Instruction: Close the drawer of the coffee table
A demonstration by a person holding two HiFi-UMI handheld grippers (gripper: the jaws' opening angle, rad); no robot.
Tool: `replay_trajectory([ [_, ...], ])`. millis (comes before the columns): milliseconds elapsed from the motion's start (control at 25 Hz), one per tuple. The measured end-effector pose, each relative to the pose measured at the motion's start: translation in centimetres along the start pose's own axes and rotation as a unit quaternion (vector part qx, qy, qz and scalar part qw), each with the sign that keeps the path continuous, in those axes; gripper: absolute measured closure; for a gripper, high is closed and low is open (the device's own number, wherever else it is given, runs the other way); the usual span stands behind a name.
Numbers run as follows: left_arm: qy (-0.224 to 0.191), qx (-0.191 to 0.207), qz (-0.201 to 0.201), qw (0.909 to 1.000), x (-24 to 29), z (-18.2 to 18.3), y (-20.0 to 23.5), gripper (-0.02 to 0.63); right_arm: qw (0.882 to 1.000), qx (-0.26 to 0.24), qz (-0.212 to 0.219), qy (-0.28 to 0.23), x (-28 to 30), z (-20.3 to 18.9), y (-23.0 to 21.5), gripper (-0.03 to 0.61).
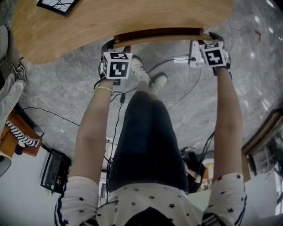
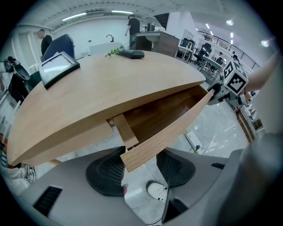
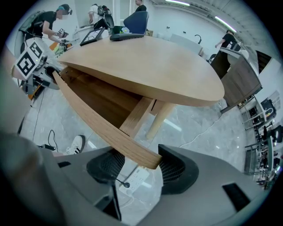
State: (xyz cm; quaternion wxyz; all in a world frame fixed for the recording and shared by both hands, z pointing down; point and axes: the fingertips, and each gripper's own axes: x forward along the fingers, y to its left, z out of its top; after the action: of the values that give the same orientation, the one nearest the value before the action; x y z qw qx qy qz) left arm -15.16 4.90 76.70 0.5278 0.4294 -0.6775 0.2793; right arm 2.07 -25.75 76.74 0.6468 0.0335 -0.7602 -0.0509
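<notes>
Wooden coffee table (image 1: 88, 26) carries a tablet (image 1: 57, 4) at its far left edge. Our left gripper (image 2: 140, 167) has its jaws apart around the left end of the open drawer (image 2: 168, 130). Our right gripper (image 3: 141, 168) gapes around the right end, above a power strip (image 3: 135, 176) on the floor.

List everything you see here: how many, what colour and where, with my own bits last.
coffee table: one, light wood, in front of the person
drawer: one, wood, pulled open under the tabletop
tablet: one, dark frame, on the tabletop's far corner
power strip: one, white, on the grey floor
cables: several, black, on the floor
bystanders: several, mostly dark clothes, far background
shoes: two, white, on the floor near the drawer
left tongs: one, grey, astride the drawer front's left end, grip unclear
right tongs: one, grey, astride its right end, grip unclear
</notes>
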Motion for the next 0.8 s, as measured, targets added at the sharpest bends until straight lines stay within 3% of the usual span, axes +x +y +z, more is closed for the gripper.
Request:
replay_trajectory([
  [800, -0.008, -0.047, 0.027, 0.9985, 0.5, 1.3, 1.2, 0.389, 1.000, 0.010, -0.014, -0.009, 0.4, 1.8, -1.0, 0.336],
])
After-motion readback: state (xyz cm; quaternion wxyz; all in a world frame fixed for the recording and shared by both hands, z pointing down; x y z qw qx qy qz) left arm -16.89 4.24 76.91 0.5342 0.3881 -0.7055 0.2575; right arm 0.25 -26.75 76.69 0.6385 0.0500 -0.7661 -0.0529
